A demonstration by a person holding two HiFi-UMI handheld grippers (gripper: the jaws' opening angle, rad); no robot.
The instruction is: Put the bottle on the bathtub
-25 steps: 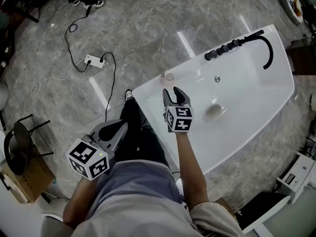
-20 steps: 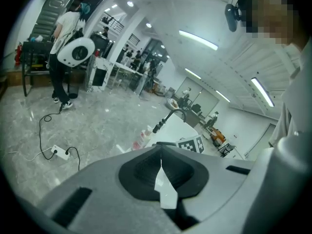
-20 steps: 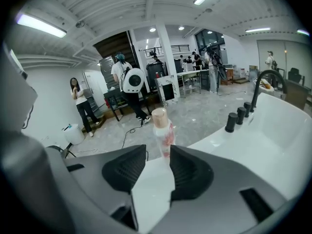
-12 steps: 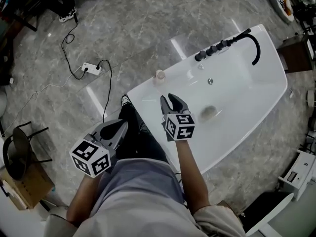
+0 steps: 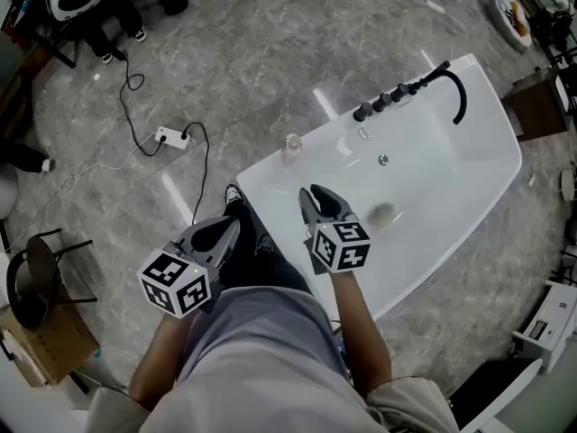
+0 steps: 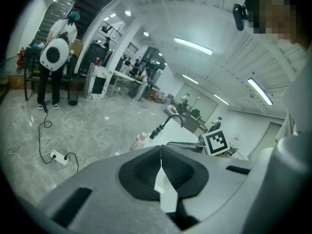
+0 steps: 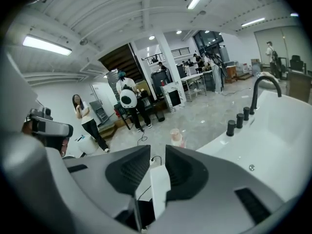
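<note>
A small pinkish bottle [image 5: 291, 145] stands upright on the near left corner of the white bathtub's rim [image 5: 270, 171], with nothing holding it. The left gripper view shows the bottle [image 6: 140, 140] by the tub, and so does the right gripper view [image 7: 176, 137]. My right gripper [image 5: 317, 195] hovers over the tub's near edge, well back from the bottle. Its jaws have just been closing and stand slightly apart with nothing between them [image 7: 157, 151]. My left gripper [image 5: 221, 233] is held low by my body, off the tub, jaws shut and empty [image 6: 161, 147].
A black faucet [image 5: 455, 87] and a row of black knobs [image 5: 386, 100] sit at the tub's far end, a drain [image 5: 383, 160] inside it. A power strip with cable [image 5: 171, 138] lies on the marble floor. A chair [image 5: 36, 278] stands left. People [image 7: 127, 104] stand beyond.
My right gripper has drawn back and up from the bottle, and its jaws have narrowed. The bottle stays on the rim. The left gripper has shifted slightly.
</note>
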